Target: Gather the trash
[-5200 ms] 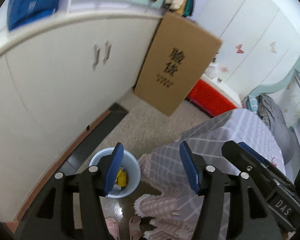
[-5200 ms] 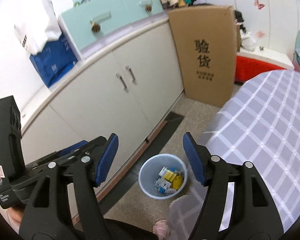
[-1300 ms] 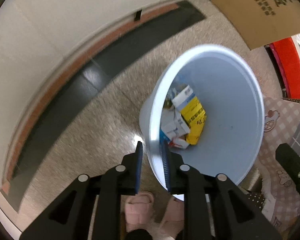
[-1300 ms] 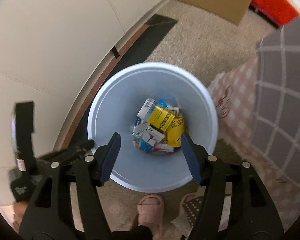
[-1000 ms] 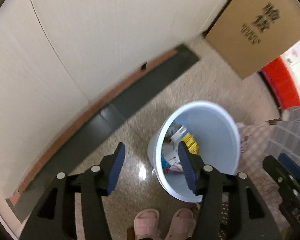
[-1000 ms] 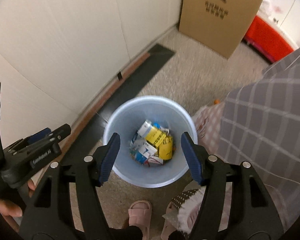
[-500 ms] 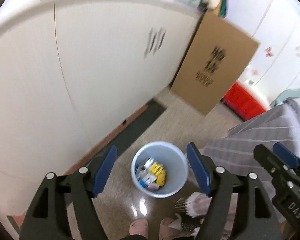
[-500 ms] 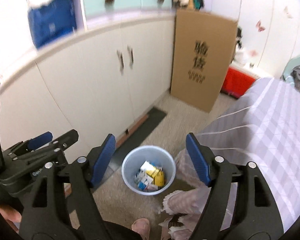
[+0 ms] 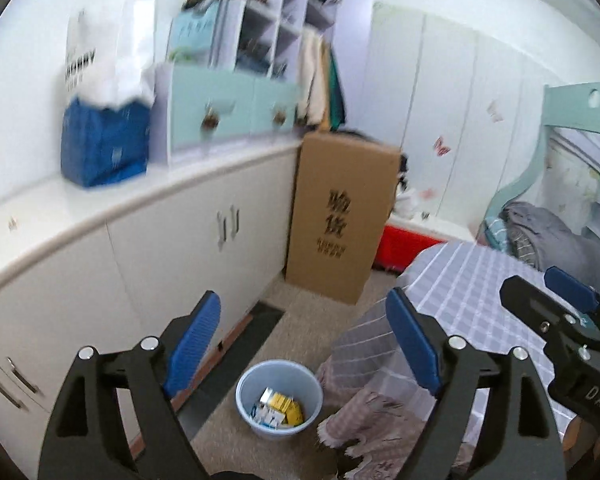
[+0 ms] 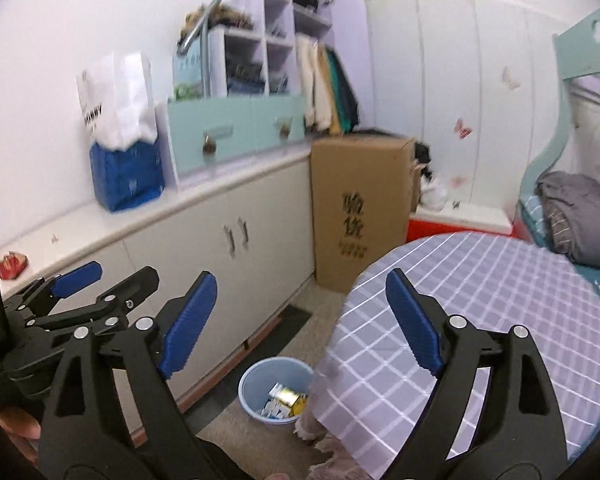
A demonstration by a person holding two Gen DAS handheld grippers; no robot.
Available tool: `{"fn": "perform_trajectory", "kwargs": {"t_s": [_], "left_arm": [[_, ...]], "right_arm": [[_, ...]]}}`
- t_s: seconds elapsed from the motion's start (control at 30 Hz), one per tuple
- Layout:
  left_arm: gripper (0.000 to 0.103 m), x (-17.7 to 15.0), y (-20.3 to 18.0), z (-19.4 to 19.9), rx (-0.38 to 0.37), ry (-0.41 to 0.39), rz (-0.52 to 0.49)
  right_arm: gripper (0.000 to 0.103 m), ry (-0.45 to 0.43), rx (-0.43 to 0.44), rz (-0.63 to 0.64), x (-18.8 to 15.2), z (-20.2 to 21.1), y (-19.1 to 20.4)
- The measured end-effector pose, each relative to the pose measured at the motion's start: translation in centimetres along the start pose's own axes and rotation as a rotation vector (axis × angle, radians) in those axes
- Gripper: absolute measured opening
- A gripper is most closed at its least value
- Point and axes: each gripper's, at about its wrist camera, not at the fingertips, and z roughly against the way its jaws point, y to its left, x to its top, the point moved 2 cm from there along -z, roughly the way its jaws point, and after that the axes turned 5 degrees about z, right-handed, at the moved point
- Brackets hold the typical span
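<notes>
- The left hand-held gripper point(image 9: 304, 336) is spread wide with nothing between its blue pads point(image 9: 192, 344); it is held high, well above the floor.
- The right hand-held gripper point(image 10: 300, 320) is just as wide open and also holds nothing.
- In the left view the right hand-held gripper shows at the right edge; in the right view the left one shows at the left edge.
- The bin point(image 9: 279, 398), a pale blue round pail, stands upright on the speckled floor point(image 9: 300, 320), near the base of the cabinets point(image 9: 172, 264) and just beside the hanging edge of the checked cloth point(image 10: 480, 300).
- Trash point(image 9: 278, 406) lies in the bottom of the bin: small yellow, white and blue boxes in a heap.
- In the right view the cloth hides part of the bin's right rim.
- A tall cardboard box point(image 9: 342, 220) with printed characters stands on the floor past the bin, against the end of the cabinets.
- On the counter point(image 10: 140, 220) sit a blue-and-white bag point(image 10: 124, 164) and a mint drawer unit point(image 10: 236, 128).
- A small red thing point(image 10: 12, 266) lies on the counter at the left; it is too blurred to identify.
</notes>
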Motion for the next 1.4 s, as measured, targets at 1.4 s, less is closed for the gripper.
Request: {"fn": "perform_trajectory", "kwargs": {"t_s": [1.4], "left_arm": [[0.097, -3.1, -10.8, 11.4, -0.074, -0.179, -0.174]], "right_arm": [[0.093, -0.134, -0.117, -0.074, -4.2, 12.1, -6.4]]}}
